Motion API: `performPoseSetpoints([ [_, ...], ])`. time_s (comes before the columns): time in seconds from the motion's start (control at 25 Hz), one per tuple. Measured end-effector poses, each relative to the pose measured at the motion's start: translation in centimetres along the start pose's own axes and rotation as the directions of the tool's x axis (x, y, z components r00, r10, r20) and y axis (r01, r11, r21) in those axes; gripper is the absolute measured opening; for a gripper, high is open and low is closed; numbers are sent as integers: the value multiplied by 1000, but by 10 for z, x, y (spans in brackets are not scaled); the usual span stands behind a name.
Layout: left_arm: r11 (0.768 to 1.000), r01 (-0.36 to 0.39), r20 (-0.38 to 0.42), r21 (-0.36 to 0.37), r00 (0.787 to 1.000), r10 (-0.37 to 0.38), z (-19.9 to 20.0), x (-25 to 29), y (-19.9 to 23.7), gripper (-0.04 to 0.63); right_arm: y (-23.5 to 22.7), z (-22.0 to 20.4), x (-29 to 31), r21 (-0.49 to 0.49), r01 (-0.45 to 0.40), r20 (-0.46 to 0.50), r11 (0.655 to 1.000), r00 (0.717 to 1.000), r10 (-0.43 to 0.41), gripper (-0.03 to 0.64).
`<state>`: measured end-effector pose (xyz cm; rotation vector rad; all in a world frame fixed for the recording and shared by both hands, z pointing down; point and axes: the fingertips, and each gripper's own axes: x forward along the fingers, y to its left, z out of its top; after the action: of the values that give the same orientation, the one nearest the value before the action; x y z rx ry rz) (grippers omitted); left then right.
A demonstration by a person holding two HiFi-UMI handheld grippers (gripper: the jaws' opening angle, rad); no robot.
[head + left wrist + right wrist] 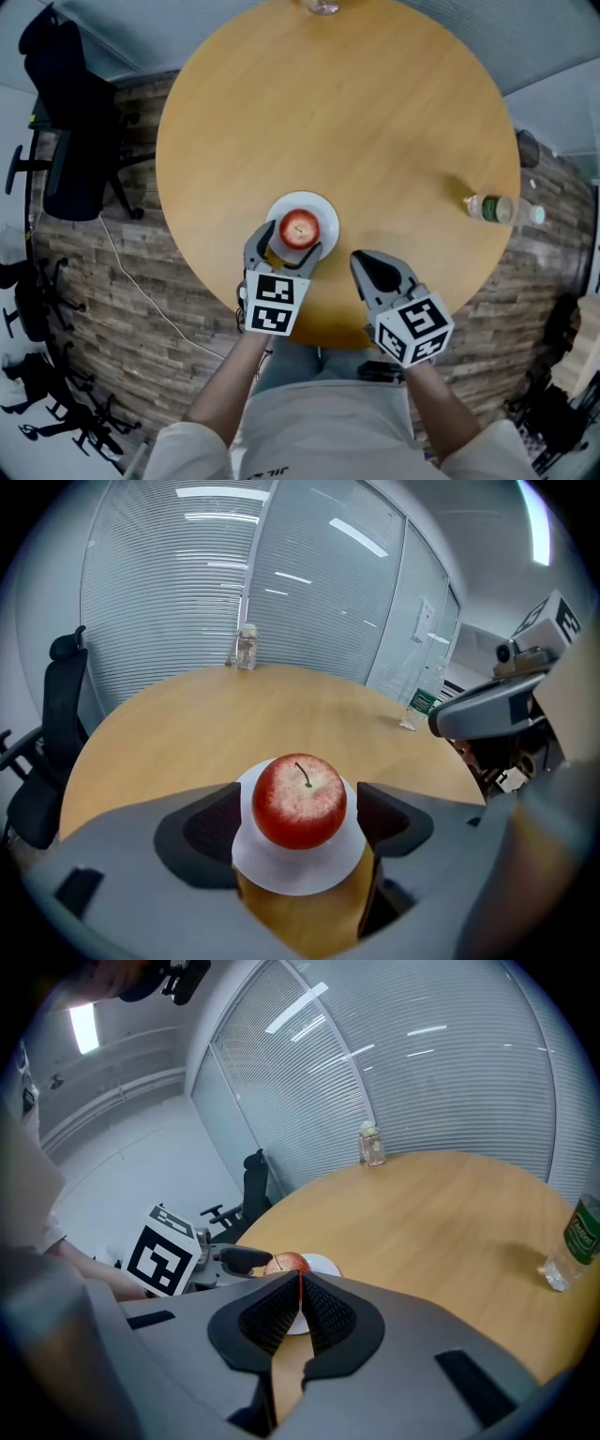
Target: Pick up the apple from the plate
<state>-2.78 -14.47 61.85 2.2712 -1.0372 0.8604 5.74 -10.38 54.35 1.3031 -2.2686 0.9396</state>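
Left tongs [300, 825] gape wide around the apple [300, 801] on its plate [281, 876]; only the left gripper view shows the gaps. Right tongs [298, 1312] are closed, empty.

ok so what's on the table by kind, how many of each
apple: 1
plate: 1
green-label bottle: 1
small clear container: 1
total: 4

An office meeting room: a round wooden table [375, 141], a black swivel chair [70, 122] and glass walls [169, 583] with blinds.
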Motion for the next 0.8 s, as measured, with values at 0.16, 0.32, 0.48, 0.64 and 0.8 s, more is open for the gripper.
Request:
performPoseSetpoints([
  [0.16,1000,9,-20,16,1000,-8,-3,8,-1,390,-4,-2,-1,10,9,-4,1000,1000,-9,32],
  [0.32,1000,16,-29,18,999,-15,-5,13,-2,390,-7,-5,-2,18,15,-6,1000,1000,-15,32],
  [0.48,1000,18,-37,18,999,-18,-7,18,-3,390,-8,-6,-2,26,12,-9,1000,1000,-12,32],
  [0.64,1000,13,-50,19,999,-12,-9,21,-2,390,-9,-8,-2,33,15,-9,999,1000,-15,32],
  [0.8,1000,5,-56,14,998,-5,-9,22,2,382,-9,-8,-3,43,18,-6,999,1000,-18,32],
])
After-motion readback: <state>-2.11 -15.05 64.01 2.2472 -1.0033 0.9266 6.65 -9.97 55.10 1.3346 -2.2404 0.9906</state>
